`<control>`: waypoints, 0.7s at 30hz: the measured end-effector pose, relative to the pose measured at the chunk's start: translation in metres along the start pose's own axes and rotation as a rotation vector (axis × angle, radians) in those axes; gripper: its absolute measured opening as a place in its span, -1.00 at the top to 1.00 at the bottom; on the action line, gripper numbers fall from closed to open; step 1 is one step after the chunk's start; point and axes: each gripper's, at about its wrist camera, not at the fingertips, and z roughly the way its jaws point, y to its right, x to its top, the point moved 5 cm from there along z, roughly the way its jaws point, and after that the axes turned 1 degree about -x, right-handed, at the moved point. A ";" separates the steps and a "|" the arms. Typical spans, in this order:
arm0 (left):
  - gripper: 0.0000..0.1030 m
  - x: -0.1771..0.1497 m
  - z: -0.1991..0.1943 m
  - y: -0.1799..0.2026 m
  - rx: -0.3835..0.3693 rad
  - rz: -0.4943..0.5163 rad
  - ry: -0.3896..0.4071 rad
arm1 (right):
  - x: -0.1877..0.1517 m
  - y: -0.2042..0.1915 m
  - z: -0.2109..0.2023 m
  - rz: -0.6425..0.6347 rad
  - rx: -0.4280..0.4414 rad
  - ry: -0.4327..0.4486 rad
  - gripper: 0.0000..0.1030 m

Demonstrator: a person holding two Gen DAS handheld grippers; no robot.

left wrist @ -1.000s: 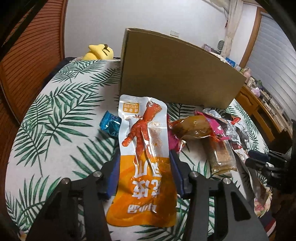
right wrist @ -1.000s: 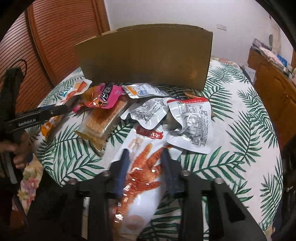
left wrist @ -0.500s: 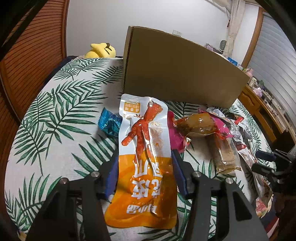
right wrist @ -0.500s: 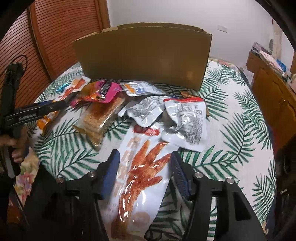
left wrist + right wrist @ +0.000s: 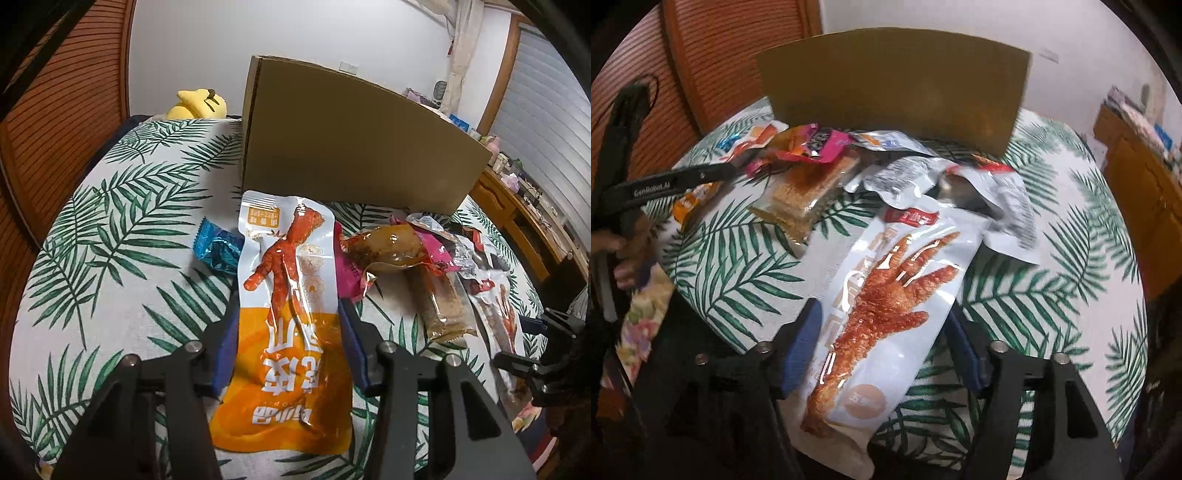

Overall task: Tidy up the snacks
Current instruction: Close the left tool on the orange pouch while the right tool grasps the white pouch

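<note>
Your left gripper (image 5: 288, 354) had its jaws pressed on both edges of the orange packet (image 5: 291, 314), low over the leaf-print tabletop (image 5: 110, 229). Your right gripper's (image 5: 882, 347) jaws had just been opening and stood apart, the white packet (image 5: 886, 310) loose between them, tilted. Other snacks lay piled before the cardboard box (image 5: 894, 85). A blue candy (image 5: 218, 249) lay just beside the orange packet.

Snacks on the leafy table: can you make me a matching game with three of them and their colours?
Things:
1. chicken-foot packet between the left gripper's fingers
2. chicken-foot packet between the right gripper's fingers
3. small candy

Colours:
A. shiny blue
B. white with a red label
C. orange and white

Pairs: 1-C, 2-B, 3-A
</note>
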 end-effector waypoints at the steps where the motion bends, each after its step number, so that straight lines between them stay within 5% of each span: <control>1: 0.07 -0.001 -0.001 0.000 -0.001 0.001 0.001 | 0.002 0.001 0.000 0.005 0.004 0.002 -0.02; 3: 0.08 -0.001 -0.002 -0.001 -0.006 -0.003 0.002 | 0.006 0.005 -0.001 0.025 0.044 0.001 0.17; 14: 0.09 -0.009 -0.010 0.000 -0.025 -0.013 0.011 | 0.017 0.008 -0.006 0.042 0.080 0.047 0.38; 21: 0.09 -0.012 -0.022 -0.003 -0.050 -0.043 0.040 | 0.024 0.003 -0.022 0.043 0.097 0.096 0.71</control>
